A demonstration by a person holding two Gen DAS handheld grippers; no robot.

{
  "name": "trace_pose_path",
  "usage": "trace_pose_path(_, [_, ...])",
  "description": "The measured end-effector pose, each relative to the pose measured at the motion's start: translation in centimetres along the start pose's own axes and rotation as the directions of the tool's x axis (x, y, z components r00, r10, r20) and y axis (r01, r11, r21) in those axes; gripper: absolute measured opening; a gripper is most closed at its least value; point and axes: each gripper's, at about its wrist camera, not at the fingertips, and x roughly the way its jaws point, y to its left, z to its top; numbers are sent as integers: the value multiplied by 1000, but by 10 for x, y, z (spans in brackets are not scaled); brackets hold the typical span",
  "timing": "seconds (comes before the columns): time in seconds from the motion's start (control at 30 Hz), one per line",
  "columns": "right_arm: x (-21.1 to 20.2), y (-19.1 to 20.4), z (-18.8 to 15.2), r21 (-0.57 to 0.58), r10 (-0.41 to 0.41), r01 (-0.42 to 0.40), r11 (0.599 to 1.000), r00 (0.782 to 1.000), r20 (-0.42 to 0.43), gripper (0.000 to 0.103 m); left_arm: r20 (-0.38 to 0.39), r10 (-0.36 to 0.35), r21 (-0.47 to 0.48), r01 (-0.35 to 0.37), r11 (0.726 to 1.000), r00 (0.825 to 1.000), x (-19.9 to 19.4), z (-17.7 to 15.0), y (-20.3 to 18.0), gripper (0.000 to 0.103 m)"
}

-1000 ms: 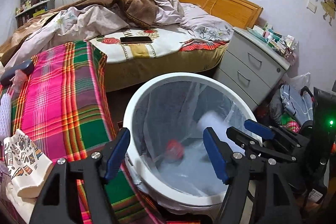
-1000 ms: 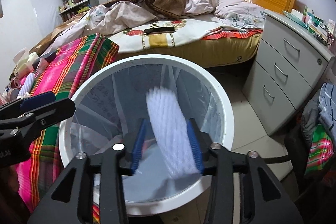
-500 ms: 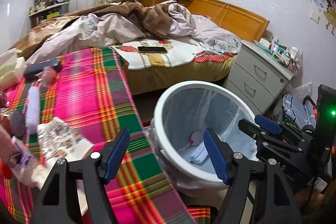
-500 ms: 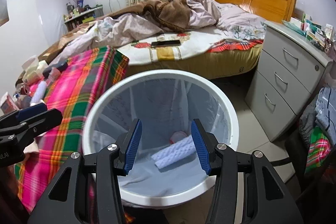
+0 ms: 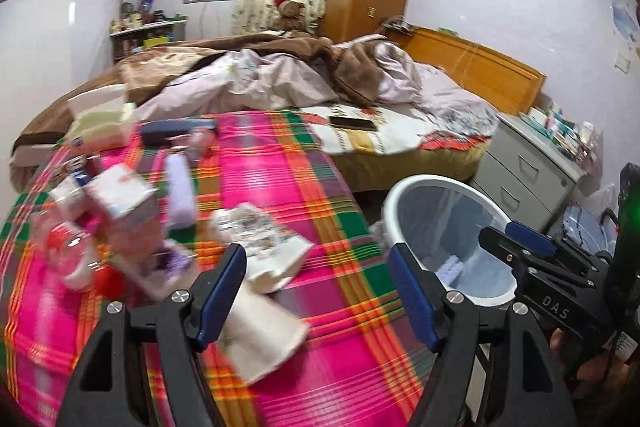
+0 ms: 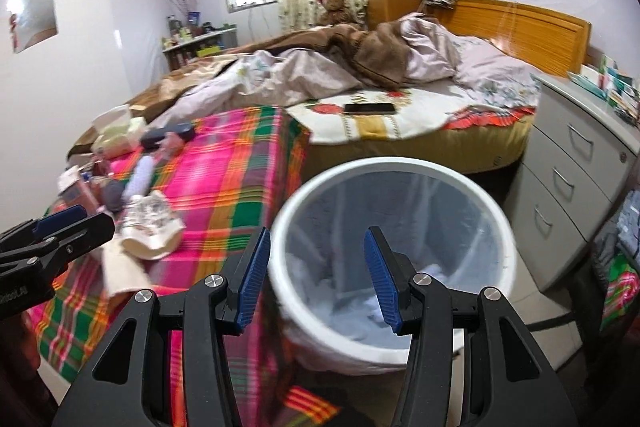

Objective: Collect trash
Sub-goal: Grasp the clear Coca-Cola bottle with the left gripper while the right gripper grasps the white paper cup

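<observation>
Both tongs: left gripper (image 5: 318, 287) and right gripper (image 6: 316, 277) held apart, nothing clamped.
Bin (image 6: 496, 215): placed beside the table (image 5: 280, 187), judged for short drops.
Litter (image 5: 264, 247): left on the cloth.

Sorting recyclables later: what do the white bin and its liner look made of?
The bin looks like smooth moulded plastic: its white rim is uniform and slightly glossy. The liner seems thin translucent plastic film, greyish and creased, with trash showing faintly through it.

Pink-green plaid cloth (image 5: 280, 187), white bin (image 6: 496, 223), blue fingers (image 6: 252, 279).
</observation>
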Motion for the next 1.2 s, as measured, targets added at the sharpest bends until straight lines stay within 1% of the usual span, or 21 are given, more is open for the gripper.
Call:
trace_pose_path(0.17, [3,29,-4,-24,66,-66,998,998,-9,51,15,72,-54,-71,996,997,-16,-10,37,77])
trace_pose_path(0.3, [9,55,-7,-67,108,-109,992,994,-18,51,14,114,-106,-112,988,993,-26,-18,68,78])
trace_pose_path(0.37, [11,66,-7,-81,129,-131,988,991,-26,51,14,146,-129,-143,981,989,-31,-21,83,78])
trace_pose_path(0.53, [22,92,-9,-123,178,-185,975,982,-63,52,15,195,-197,-189,962,981,-42,-26,121,79])
trace_pose_path(0.67, [26,111,-16,-145,209,-222,964,973,-96,55,-2,236,-235,-230,944,972,-45,-30,149,81])
trace_pose_path(0.73, [31,122,-20,-157,223,-240,958,967,-120,56,-2,242,-255,-235,938,970,-47,-31,161,82])
trace_pose_path(0.87, [34,135,-25,-187,230,-256,949,962,-150,56,-38,258,-271,-258,927,965,-42,-32,180,83])
trace_pose_path(0.93, [35,140,-27,-197,231,-259,945,960,-156,57,-30,267,-289,-264,920,963,-43,-32,188,84])
trace_pose_path(1.0, [37,143,-29,-198,225,-256,946,960,-168,60,-32,259,-300,-257,919,965,-40,-30,193,85])
trace_pose_path(1.2, [44,149,-34,-199,227,-268,942,952,-207,61,-75,239,-325,-250,912,968,-18,-20,207,85])
